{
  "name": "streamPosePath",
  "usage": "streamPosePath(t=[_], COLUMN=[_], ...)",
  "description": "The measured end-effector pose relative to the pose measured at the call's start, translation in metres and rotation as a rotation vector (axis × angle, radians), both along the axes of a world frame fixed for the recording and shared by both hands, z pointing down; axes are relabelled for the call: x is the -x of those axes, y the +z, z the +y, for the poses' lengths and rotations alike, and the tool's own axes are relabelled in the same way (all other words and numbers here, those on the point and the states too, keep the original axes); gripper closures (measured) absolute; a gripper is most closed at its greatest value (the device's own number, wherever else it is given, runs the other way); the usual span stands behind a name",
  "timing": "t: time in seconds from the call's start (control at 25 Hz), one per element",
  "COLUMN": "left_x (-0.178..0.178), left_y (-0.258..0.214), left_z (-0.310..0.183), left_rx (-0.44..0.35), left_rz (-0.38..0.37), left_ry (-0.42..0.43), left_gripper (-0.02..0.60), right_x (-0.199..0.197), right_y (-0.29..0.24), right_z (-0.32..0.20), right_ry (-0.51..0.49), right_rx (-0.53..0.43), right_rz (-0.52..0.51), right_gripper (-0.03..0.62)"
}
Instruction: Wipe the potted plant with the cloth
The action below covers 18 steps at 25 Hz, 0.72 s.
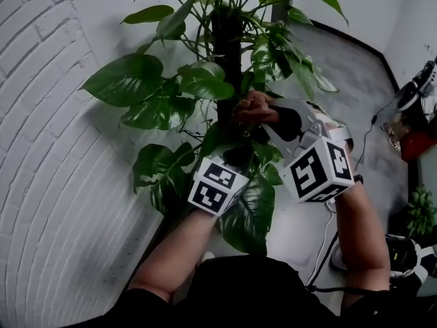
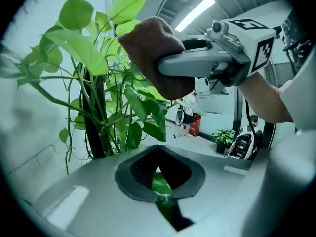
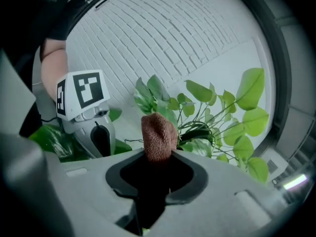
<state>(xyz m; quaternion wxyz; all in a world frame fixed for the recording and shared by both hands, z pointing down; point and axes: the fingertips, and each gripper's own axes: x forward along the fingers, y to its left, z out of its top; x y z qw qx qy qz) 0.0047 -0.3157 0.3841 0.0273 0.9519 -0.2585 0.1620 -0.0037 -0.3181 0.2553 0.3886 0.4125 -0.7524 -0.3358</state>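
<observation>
Right gripper point(image 3: 157, 163) is clamped on a brown cloth point(image 3: 158, 135); the bunched end sticks up out of the jaws. In the head view the cloth point(image 1: 254, 106) sits at mid-height of the potted plant point(image 1: 205, 80), just right of the dark central pole point(image 1: 227, 46), in among the leaves. Can't tell if it's actually pressing on a leaf. The left gripper view shows the same cloth point(image 2: 154, 53) wrapped over the right gripper's tip, next to the upper stems.

Left gripper point(image 2: 159, 174) is closed on a green leaf point(image 2: 162, 189); the blade is pinched between the jaws and runs down through the gap. In the head view both marker cubes are low in the foliage, left one point(image 1: 217, 185) just beside the right one point(image 1: 318, 169), a big dark leaf point(image 1: 249, 214) hanging below them.

The plant stands against a white brick wall point(image 1: 41, 149) on a grey floor point(image 1: 355, 80). A small second plant point(image 1: 421, 210) and a red object point(image 1: 418, 144) are well off to the right.
</observation>
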Motion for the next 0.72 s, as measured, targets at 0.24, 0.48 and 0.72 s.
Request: streamPosePath(t=[0.24, 0.48, 0.72], left_x=[-0.012, -0.013, -0.021], left_y=[0.002, 0.013, 0.012], left_z=[-0.010, -0.036, -0.037], left_rx=[0.033, 0.004, -0.011], left_rz=[0.050, 0.035, 0.049], left_ry=[-0.036, -0.108, -0.111], left_gripper=[0.565, 0.565, 0.565], right_x=[-0.022, -0.019, -0.012], right_y=[0.010, 0.027, 0.043], right_z=[-0.033, -0.048, -0.034], right_ry=[-0.016, -0.022, -0.029], right_rx=[0.011, -0.043, -0.058], right_rz=[0.078, 0.189, 0.246], right_gripper=[0.526, 0.526, 0.526])
